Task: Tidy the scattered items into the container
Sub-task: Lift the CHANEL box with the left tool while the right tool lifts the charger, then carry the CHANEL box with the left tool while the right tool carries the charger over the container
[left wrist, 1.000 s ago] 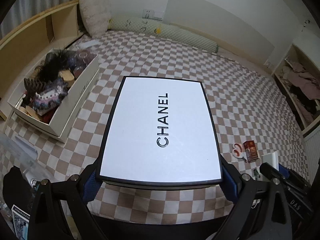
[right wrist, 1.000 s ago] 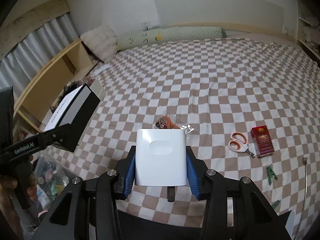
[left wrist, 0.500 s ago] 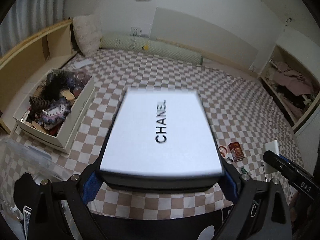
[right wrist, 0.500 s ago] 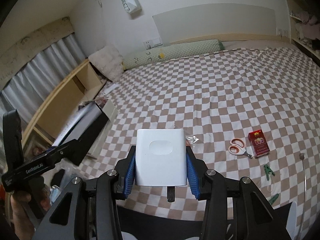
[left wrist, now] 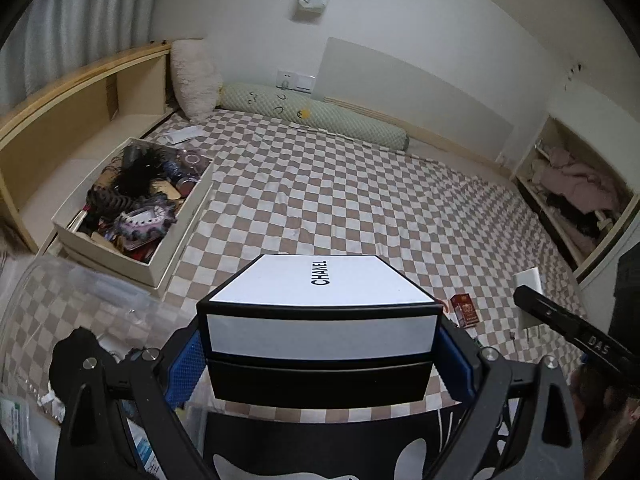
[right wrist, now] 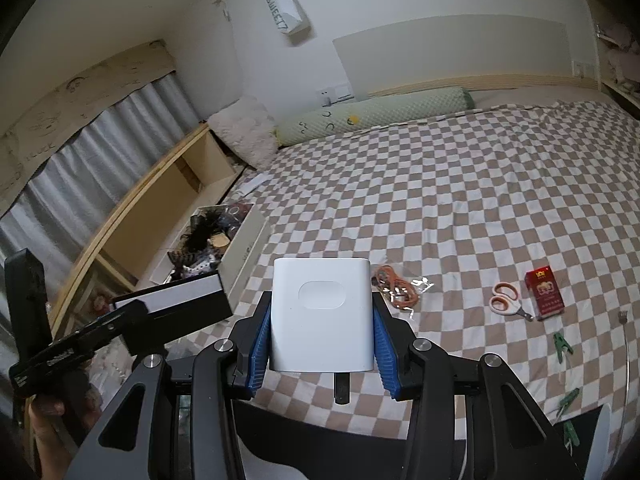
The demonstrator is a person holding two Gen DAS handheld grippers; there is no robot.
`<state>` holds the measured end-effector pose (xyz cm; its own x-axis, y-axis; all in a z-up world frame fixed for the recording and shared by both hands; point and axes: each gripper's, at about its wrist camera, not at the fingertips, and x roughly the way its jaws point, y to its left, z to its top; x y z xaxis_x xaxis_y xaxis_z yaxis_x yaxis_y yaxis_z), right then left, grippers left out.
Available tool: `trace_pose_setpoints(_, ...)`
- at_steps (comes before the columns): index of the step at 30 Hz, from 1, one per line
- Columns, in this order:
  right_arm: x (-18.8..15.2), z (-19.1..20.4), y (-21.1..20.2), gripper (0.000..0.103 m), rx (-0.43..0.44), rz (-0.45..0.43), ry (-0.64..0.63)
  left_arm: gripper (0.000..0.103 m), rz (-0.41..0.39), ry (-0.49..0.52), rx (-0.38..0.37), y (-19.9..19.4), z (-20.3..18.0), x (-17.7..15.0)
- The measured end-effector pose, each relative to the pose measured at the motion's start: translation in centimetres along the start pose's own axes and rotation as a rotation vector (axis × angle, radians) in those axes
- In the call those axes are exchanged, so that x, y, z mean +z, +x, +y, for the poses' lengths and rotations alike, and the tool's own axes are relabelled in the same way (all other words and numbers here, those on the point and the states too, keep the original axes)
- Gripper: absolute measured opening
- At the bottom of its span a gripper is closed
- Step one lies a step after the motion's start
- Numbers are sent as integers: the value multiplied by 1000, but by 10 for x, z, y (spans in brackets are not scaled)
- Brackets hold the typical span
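The left gripper (left wrist: 320, 354) pinches the black-and-white box (left wrist: 320, 312); the right gripper (right wrist: 320, 334) clamps a white block (right wrist: 321, 316). Carry both level toward the open container (left wrist: 176, 236) at far left, lowering gently onto its crowded contents.
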<state>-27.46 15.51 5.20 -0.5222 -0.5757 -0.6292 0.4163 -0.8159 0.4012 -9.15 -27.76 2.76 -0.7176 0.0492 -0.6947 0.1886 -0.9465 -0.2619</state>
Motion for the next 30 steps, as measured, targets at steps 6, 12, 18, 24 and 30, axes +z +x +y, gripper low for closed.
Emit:
trace_pose_setpoints(6,0,13,4,46,24,7,-10,97,-38,-29,34,-21,1,-6)
trace_pose_setpoints(12,1,28,8,46,60,10,-15,97,-83,-48,69,-37,-27,-5)
trace_pose_setpoints(18,1,49,13,46,101,14,-29,97,-106,-75,96,-74,-7,-8)
trace_pose_setpoints(24,-1,74,22,46,143,28,-54,97,-120,-119,124,-87,18,-11)
trace_pose_setpoints(30,-6,100,33,46,173,47,-86,97,-120,-172,161,-72,36,-7)
